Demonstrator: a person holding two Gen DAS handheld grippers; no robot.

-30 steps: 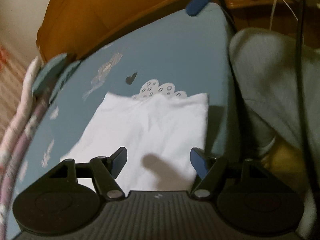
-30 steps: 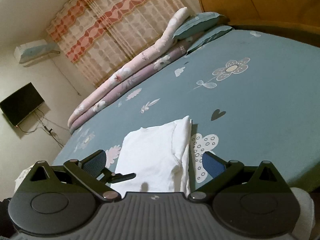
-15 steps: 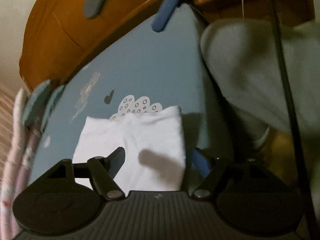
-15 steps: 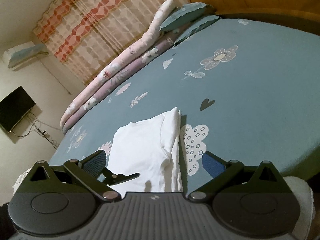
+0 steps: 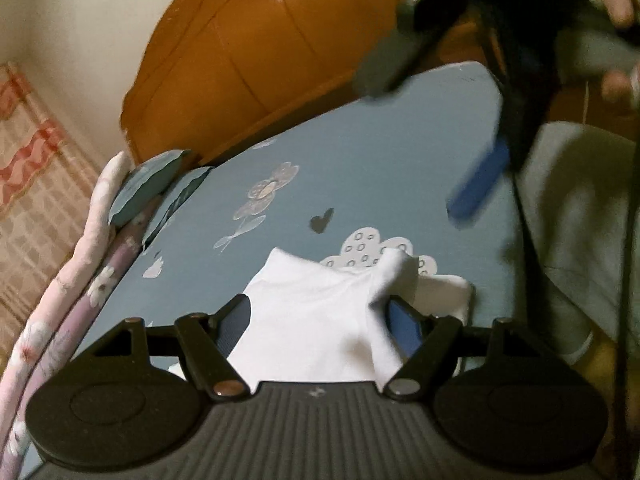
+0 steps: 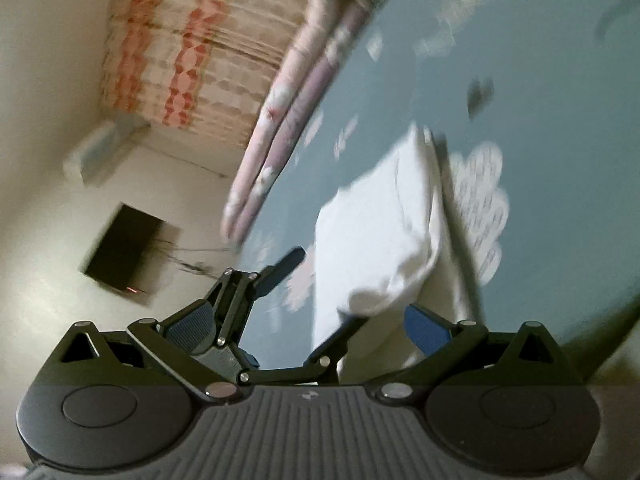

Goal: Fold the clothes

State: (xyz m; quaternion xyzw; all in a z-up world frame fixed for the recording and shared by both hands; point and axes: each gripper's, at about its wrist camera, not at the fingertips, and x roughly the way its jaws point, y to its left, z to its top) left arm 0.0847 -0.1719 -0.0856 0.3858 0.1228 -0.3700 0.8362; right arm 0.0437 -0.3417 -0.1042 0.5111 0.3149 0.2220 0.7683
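Observation:
A folded white garment (image 5: 320, 320) lies on the blue flowered bedsheet (image 5: 360, 160). My left gripper (image 5: 320, 316) is open and wide, with the garment between its fingers. A raised fold of cloth (image 5: 394, 268) drapes over its right finger (image 5: 404, 322). In the right wrist view the white garment (image 6: 380, 232) is blurred, and the left gripper (image 6: 328, 288) reaches in at its near edge with one finger under the cloth. My right gripper (image 6: 308, 326) is open and holds nothing. It shows blurred above the bed in the left wrist view (image 5: 430, 130).
A wooden headboard (image 5: 260, 60) stands beyond the bed. Rolled pink quilts (image 5: 60, 300) and blue pillows (image 5: 148, 184) lie along the far side. A person's grey sleeve (image 5: 580, 220) is at the right edge. A dark screen (image 6: 124, 248) hangs on the wall beside patterned curtains (image 6: 192, 48).
My left gripper has pushed in to the garment, and a fold now rises over its right finger. The right gripper has swung and tilted; its view is blurred.

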